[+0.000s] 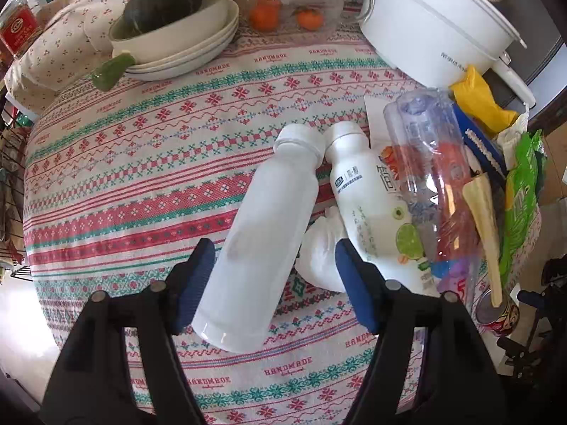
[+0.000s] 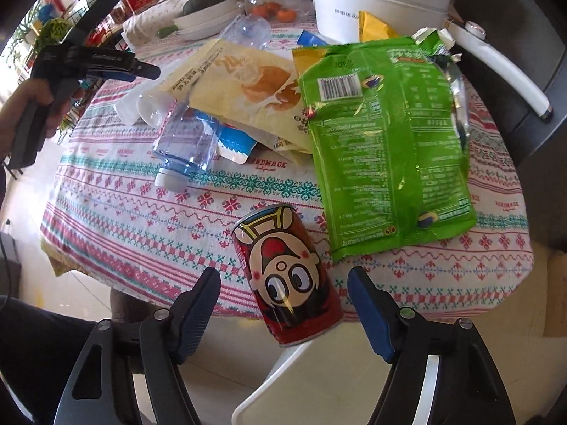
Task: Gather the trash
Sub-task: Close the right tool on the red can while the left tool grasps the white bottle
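Observation:
In the left wrist view my left gripper is open, its fingers on either side of a plain white bottle lying on the patterned tablecloth. Beside it lie a labelled white bottle, crumpled white paper and a clear plastic bottle. In the right wrist view my right gripper is open around a red cartoon can standing at the table's near edge. A green snack bag, a yellow bread bag and a clear bottle lie behind it. The left gripper shows at far left.
A white electric pot stands at the back right, stacked plates with a dark squash at the back left, and oranges under a clear cover. A white chair is below the table edge. A wire rack is at the left.

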Demonstrator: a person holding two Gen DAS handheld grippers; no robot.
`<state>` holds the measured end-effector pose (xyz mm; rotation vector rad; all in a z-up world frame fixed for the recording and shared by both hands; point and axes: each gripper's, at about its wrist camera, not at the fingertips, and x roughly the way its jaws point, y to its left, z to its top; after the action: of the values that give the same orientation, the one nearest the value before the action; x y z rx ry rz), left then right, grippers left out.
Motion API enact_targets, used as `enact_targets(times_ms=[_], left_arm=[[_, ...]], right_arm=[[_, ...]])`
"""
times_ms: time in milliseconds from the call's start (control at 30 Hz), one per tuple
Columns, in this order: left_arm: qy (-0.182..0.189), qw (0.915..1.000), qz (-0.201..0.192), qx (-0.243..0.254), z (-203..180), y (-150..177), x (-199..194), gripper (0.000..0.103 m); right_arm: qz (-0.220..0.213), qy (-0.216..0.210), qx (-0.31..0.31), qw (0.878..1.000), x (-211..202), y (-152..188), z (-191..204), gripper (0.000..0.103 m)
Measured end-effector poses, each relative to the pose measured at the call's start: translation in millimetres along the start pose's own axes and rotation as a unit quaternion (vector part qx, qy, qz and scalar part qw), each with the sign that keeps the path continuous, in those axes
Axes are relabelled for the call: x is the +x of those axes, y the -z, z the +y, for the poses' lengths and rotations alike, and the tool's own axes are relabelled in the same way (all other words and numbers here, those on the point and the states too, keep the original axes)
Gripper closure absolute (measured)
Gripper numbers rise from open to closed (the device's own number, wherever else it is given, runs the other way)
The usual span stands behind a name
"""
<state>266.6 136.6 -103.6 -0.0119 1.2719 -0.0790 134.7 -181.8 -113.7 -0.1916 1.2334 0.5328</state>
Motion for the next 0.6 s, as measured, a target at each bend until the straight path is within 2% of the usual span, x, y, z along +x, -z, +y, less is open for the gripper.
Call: enact_targets(times_ms=[100,233,367,500,600], left_arm=[[-0.017,0.9998,0.012,0.004,1.2,-4.7,12.8,0.035],[-0.001,0.9997,0.016,-0.021,10.7,-12.2,18.6,0.036],[-0.016,0.9990,0.020,-0.036,22.7,-20.6,24.5,0.036],[-0.002,0.9975,0.024,-0.066,35.7,-25.8,27.9,0.036],[0.006,0.9969,0.025,-0.075,39.7,-33.5,32.1,0.040]], right_arm=[[0.016,0.012,-0.018,1.000,16.2,-5.0,2.5,0.039],[0.026,0.032,-0.028,0.999,31.1,-10.1,6.7,0.040],[0.035,0.038,-0.037,0.998,43.6,-12.4,8.7,0.046],[0.036,0.042,-0.042,0.998,48.4,-14.5,10.6,0.048],[0.031,0.046,-0.044,0.997,52.7,-16.1,14.3,0.048]])
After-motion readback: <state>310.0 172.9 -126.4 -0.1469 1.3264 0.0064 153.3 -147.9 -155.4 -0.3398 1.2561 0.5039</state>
